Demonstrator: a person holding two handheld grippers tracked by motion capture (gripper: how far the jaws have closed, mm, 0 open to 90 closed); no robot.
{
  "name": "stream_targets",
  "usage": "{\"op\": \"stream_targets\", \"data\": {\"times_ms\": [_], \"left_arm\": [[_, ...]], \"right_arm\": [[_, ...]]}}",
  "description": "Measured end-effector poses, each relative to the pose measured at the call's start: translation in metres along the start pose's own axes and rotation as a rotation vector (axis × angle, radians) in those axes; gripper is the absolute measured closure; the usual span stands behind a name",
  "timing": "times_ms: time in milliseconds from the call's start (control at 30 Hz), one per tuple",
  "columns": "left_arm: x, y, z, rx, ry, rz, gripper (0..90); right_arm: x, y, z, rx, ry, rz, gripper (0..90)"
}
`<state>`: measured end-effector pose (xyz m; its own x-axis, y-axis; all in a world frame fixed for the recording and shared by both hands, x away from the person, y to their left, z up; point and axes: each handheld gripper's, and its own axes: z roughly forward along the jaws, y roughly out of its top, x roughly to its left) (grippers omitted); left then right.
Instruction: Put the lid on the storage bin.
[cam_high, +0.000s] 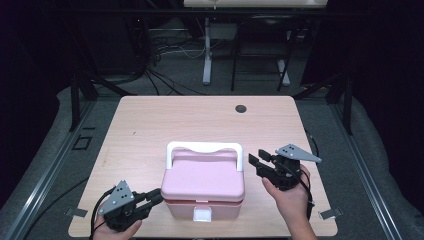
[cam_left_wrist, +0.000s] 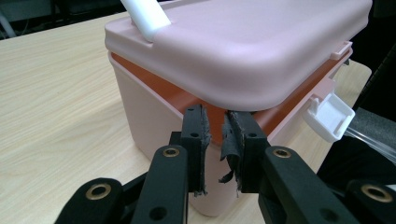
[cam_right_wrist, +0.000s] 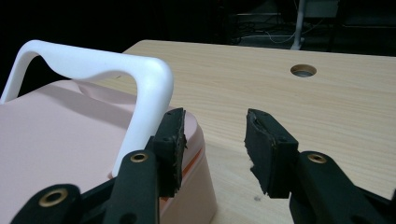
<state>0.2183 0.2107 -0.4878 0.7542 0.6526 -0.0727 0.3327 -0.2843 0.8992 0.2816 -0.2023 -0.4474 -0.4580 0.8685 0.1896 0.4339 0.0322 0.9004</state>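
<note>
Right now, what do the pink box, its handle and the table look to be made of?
Pink box: likely moulded plastic, smooth matte lid with rounded edges. Handle: white plastic, slightly glossy. Table: pale wood-grain top, probably laminate; the streaked grain looks printed.

A pale wooden worktop (cam_high: 150, 125) with a round cable hole (cam_high: 241, 108) stands on grey floor (cam_high: 60, 130). Behind it, dark surroundings, tangled cables (cam_high: 165, 55) and a white table leg (cam_high: 207, 50).

Table (cam_high: 150, 125): light wood-grain top, rounded corners, on a grey floor. Round cable hole (cam_high: 241, 108) near the far edge, right of centre. One item on it: pink lidded box (cam_high: 204, 182) with white handle (cam_high: 204, 148) and white latch (cam_high: 202, 215), standing upright at the middle of the near edge.
</note>
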Motion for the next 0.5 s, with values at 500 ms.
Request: {"op": "stream_targets", "data": {"times_ms": [500], "left_arm": [[-0.0016, -0.0018, -0.0014, 0.002, 0.004, 0.009, 77.5]], "right_arm": [[-0.0006, -0.0005, 0.0003, 0.002, -0.001, 0.001, 57.5]]}}
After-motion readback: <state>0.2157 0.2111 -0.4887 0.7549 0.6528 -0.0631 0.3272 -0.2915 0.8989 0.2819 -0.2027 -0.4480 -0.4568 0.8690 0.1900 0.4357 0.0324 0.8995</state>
